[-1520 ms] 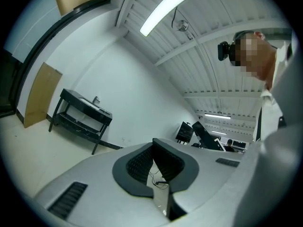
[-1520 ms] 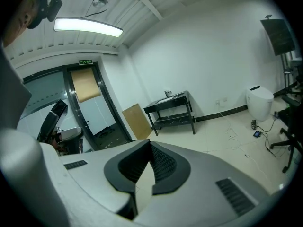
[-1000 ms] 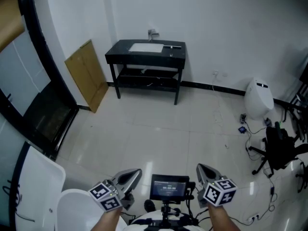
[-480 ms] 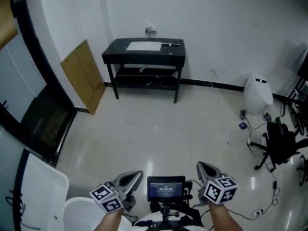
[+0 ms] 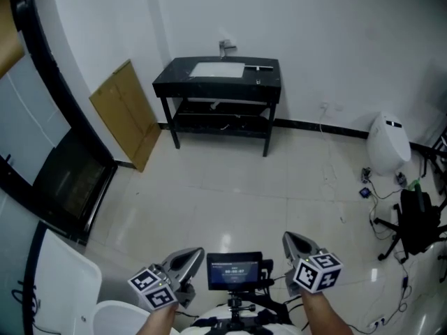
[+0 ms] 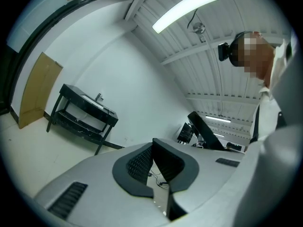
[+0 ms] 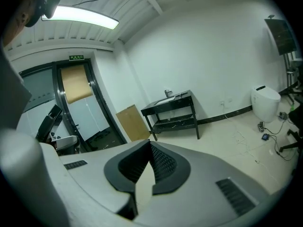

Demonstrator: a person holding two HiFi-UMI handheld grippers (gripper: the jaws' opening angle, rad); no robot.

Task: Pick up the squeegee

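A black table (image 5: 167,82) with a white basin (image 5: 218,69) stands against the far wall, and the right gripper view shows this table (image 7: 173,109) too. A thin dark bar (image 5: 263,68) lies on its top right of the basin; it is too small to tell whether it is the squeegee. My left gripper (image 5: 198,252) and right gripper (image 5: 288,238) are held low at the bottom of the head view, far from the table. Both are shut with nothing in them: the left gripper (image 6: 152,144) and the right gripper (image 7: 150,143) show their pads meeting.
A brown board (image 5: 126,110) leans on the left wall beside a black-framed glass door (image 5: 63,173). A white rounded unit (image 5: 389,145), cables and a black chair (image 5: 415,222) crowd the right. A white seat (image 5: 59,285) is at lower left. A small screen (image 5: 234,271) sits between the grippers.
The black table looks a little larger and nearer than a second ago, and the floor has slid toward me. Both grippers kept their places in the picture and stayed shut.
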